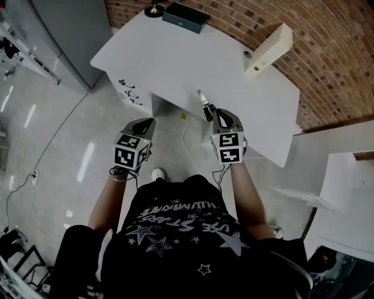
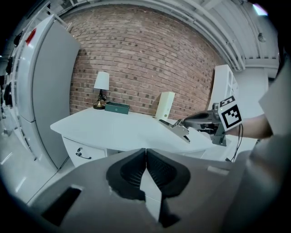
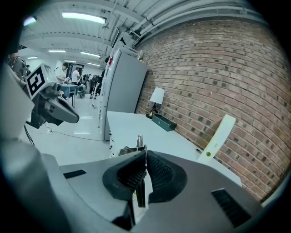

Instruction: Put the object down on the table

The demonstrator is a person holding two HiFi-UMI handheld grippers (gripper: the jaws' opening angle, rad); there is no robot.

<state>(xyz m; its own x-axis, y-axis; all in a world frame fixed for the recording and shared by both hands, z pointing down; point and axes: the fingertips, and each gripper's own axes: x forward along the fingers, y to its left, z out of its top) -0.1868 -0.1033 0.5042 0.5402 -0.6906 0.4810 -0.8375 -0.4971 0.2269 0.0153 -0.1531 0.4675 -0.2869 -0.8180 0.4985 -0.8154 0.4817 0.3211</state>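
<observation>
One silver metal tool (image 1: 204, 105) is the task's thing, and we see it clamped in the right gripper (image 1: 211, 112), jaws closed on its rear end with the long front part poking forward. It hangs in the air at the near edge of the white table (image 1: 175, 64); we read it as not yet resting on the top.

Risks, as we judge them: released here, the tool could catch the table edge and tip off to the floor, since only its tip reaches over the top. The grip is far back, so the free end may swing or droop on the way down. Dropping it from height would let hard metal bounce or skid on the smooth top. We would want it further in over the top and lower before the jaws part.

Looks: narrow, shiny, stapler-like in the left gripper view (image 2: 180, 129), with a flat base and a raised lever arm; exact type we cannot tell. In the right gripper view only a thin metal sliver (image 3: 139, 142) shows past the pads.

Left gripper (image 1: 147, 124) sits off the table over the floor, jaws shut together on nothing.

Further out, well away from the tool: a cream upright device (image 1: 269, 51), a dark green box (image 1: 186, 17) and a lamp (image 2: 101, 86) by the brick wall (image 2: 150, 54)
</observation>
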